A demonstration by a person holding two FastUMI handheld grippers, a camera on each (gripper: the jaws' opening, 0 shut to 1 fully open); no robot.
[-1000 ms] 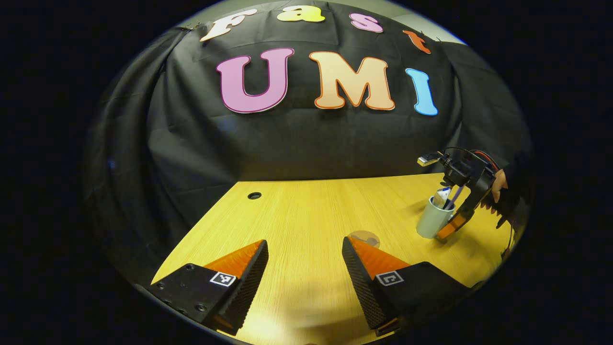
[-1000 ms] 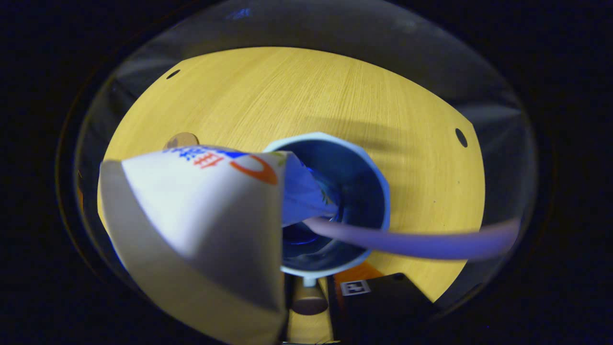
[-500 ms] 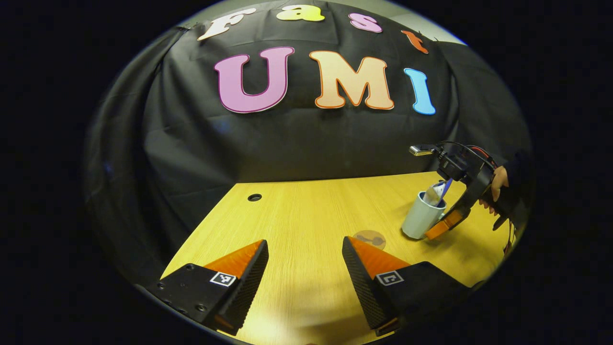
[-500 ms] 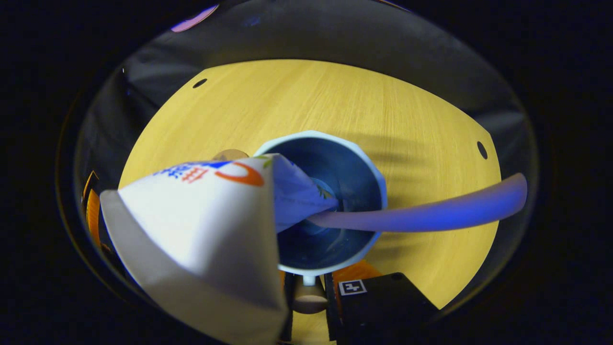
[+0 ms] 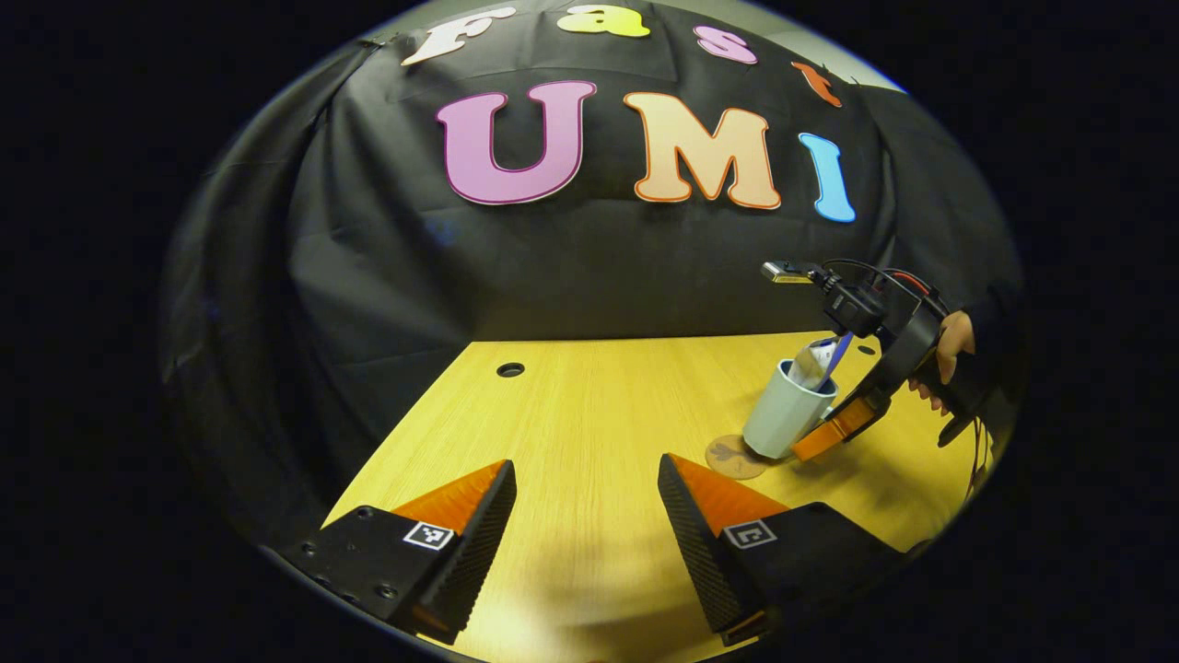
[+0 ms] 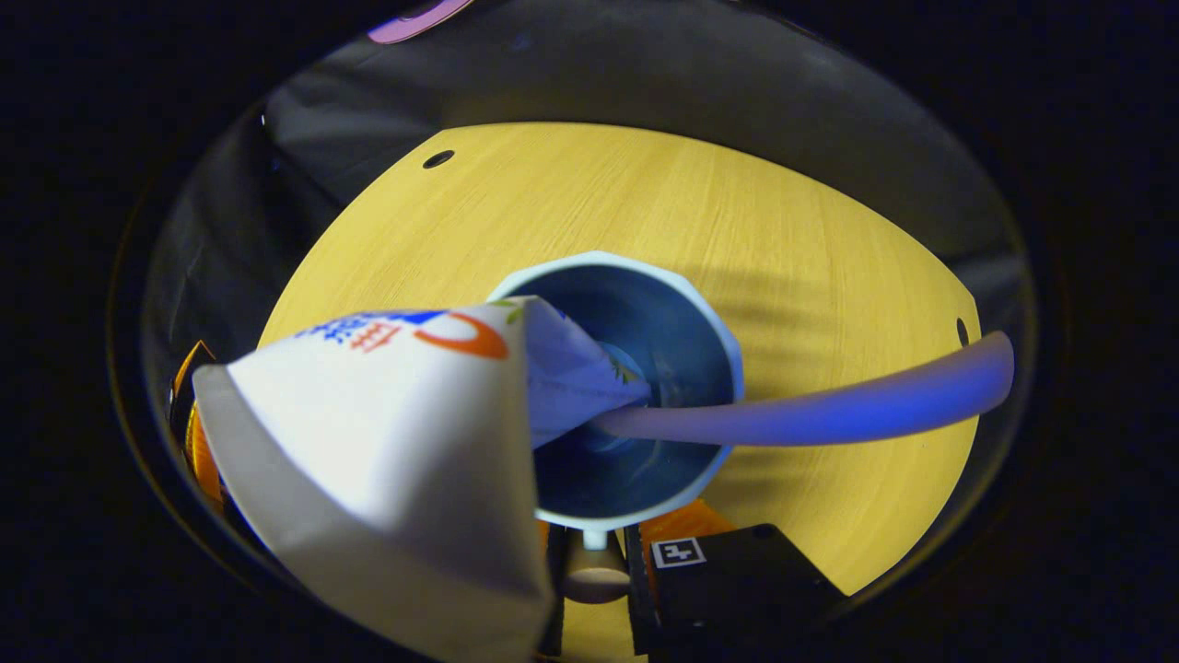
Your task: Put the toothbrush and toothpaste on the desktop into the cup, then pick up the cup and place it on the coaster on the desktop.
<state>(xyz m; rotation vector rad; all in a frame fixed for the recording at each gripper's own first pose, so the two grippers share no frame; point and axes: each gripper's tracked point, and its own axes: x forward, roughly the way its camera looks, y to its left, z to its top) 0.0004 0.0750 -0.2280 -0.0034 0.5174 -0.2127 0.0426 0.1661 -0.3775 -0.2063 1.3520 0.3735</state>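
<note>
In the right gripper view I look down into the pale blue cup (image 6: 705, 304). The white toothpaste tube (image 6: 387, 433) and the lilac toothbrush handle (image 6: 829, 410) lean out of it. My right gripper (image 6: 594, 589) is shut on the cup's handle, its left finger hidden by the tube. In the left gripper view the cup (image 5: 783, 419) hangs tilted in the right gripper (image 5: 803, 447), its base at the right edge of the round brown coaster (image 5: 732, 457). I cannot tell whether they touch. My left gripper (image 5: 586, 470) is open over bare desktop, nothing between its fingers.
The yellow wooden desktop (image 5: 589, 405) has a cable hole at the back left (image 5: 509, 369) and others near its far edges (image 6: 437, 158) (image 6: 962, 331). A hand (image 5: 949, 350) holds the right gripper at the desk's right side. Black cloth closes the back.
The right gripper has carried the cup, with tube and brush inside, leftward across the desk to the coaster's edge. The left gripper stays open and has barely shifted.
</note>
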